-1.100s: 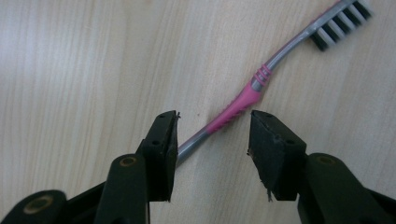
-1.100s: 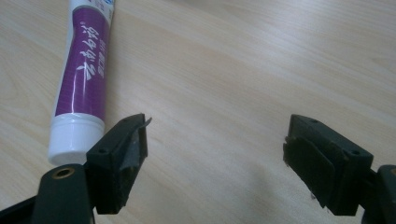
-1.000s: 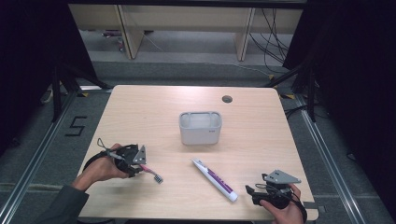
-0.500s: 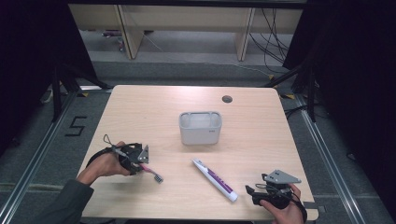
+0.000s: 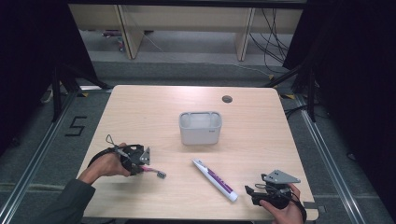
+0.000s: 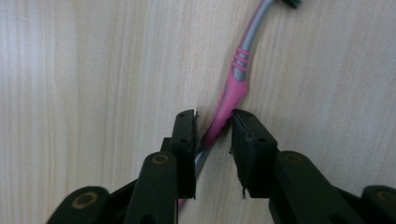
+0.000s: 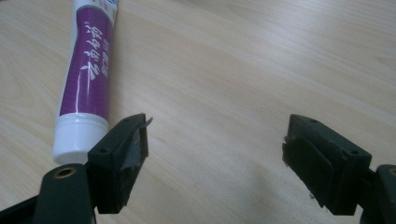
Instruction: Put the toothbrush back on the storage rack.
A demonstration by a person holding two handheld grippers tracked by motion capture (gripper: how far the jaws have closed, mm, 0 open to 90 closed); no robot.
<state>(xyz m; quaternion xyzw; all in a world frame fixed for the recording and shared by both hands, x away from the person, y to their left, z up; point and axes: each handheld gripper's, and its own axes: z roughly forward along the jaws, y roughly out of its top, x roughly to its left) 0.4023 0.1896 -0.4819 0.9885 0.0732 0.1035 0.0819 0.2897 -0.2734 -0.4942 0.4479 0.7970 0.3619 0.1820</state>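
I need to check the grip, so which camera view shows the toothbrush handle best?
The left gripper view: the toothbrush runs close up between the left gripper, whose jaws have just been closing onto its pink handle. The high view shows it small beside that gripper on the table.

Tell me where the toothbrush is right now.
In the high view the toothbrush lies near the table's front left, left of the toothpaste tube; the left tongs have just been closing around its pink handle.
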